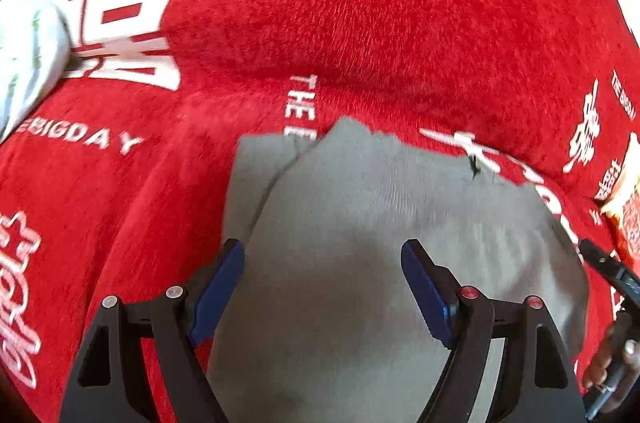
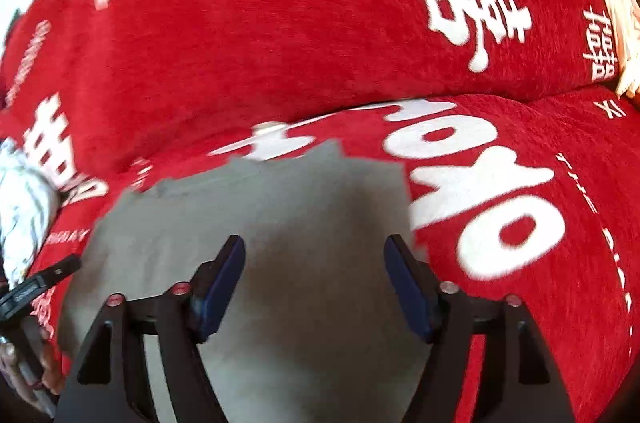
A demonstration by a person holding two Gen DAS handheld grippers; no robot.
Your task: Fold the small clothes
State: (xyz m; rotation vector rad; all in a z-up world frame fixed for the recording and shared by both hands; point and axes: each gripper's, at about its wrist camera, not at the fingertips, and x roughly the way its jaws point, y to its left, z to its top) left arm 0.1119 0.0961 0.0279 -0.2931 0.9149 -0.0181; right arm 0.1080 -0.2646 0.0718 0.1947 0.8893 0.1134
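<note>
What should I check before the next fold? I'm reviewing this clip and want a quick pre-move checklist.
1. Left gripper open, nothing pinched: ok.
2. Right gripper open, nothing pinched: ok.
3. Grey garment lies on the red blanket: ok.
4. Garment flat and even: not ok, an under layer sticks out at its far left.
5. Both grippers over the garment: ok.
6. White patterned cloth clear of the garment: ok.
</note>
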